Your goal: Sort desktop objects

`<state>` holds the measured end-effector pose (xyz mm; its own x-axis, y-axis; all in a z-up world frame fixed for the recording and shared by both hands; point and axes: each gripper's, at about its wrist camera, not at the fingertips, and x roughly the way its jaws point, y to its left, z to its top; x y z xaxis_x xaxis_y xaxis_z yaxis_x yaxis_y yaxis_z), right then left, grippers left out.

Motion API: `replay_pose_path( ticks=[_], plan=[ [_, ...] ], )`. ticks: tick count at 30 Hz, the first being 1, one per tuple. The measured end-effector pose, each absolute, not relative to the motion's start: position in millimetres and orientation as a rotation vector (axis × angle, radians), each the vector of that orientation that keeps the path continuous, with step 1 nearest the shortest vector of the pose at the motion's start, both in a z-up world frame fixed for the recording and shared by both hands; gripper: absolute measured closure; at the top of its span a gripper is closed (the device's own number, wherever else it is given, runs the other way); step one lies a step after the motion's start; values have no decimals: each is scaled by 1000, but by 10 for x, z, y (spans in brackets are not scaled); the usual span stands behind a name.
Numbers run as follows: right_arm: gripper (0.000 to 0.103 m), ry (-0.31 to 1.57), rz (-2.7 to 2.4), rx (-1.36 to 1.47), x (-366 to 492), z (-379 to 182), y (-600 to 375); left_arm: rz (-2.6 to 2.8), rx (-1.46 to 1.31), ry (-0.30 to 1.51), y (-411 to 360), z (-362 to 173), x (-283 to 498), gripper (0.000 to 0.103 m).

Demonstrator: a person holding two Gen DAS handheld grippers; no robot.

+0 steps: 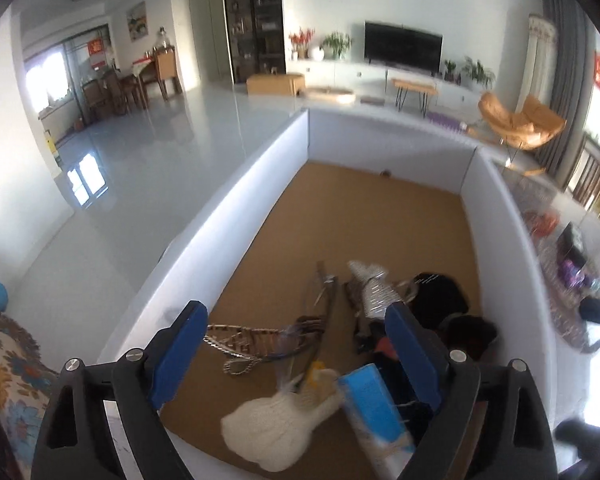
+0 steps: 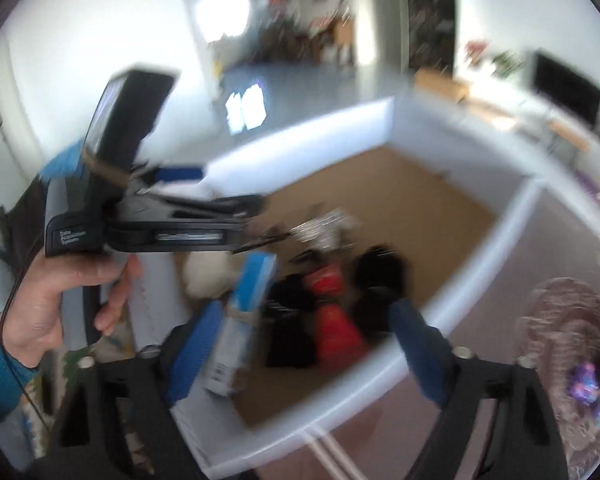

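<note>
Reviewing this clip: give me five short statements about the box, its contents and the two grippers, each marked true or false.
1. The left gripper is open. True.
2. The right gripper is clamped on the red item. False: its fingers stand wide apart, gripping nothing.
3. The white-walled box has a brown floor. True.
4. The blue carton lies outside the box. False: it is inside, beside the white knitted item.
5. The box is empty. False: several items lie at its near end.

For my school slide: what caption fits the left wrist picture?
Open left claw above a white-walled box holding a white knit pouch, blue carton and dark clothes.
</note>
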<state>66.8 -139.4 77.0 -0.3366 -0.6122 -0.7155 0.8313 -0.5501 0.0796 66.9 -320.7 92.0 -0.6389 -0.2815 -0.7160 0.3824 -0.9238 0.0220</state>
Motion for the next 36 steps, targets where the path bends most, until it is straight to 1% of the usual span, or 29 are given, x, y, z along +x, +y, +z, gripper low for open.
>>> replay_pose_path(
  ticks=[1,2,5,7,8,9,10,13,16,18,19,23,27,30,34,36],
  plan=[
    [3,359,-2060,837,705,797,-1170,-2576,1039,190,-3109,990,708,13],
    [1,350,-2124,805,707,779,-958,-2615,1004,189,-3006,1064,719,13],
    [0,354,-2333,802,645,554,-286,-2742,931,147,-2563,1294,793,12],
    [0,409,-2462,875,534,272,170,-2844,900,93,-2171,1434,767,11],
    [0,449,-2526,934,468,107,410,-2895,892,69,-1971,1489,740,9],
    [0,477,-2573,998,409,-25,627,-2945,882,49,-1759,1556,741,3],
    [0,497,-2620,1060,356,-155,855,-3001,869,33,-1547,1607,752,0],
    [0,466,-2712,1207,272,-374,1490,-3134,916,3,-978,1641,721,0],
    [0,369,-2762,1318,207,-479,1938,-3164,1054,-41,-478,1393,527,0],
    [0,226,-2763,1333,233,-462,2148,-3144,1129,-78,-243,1123,381,0],
    [0,200,-2778,1348,233,-462,2179,-3118,1174,-100,-138,951,265,0],
    [0,140,-2776,1373,193,-486,2214,-2983,1310,-171,104,427,-81,0],
    [0,106,-2764,1379,225,-445,2258,-2912,1386,-220,262,106,-392,0],
    [0,76,-2752,1383,272,-439,2327,-2890,1416,-234,319,-20,-538,0],
    [0,76,-2753,1382,281,-450,2340,-2855,1459,-220,327,-205,-594,0],
    [0,76,-2753,1382,282,-448,2340,-2857,1469,-143,249,-229,-606,0]
  ],
)
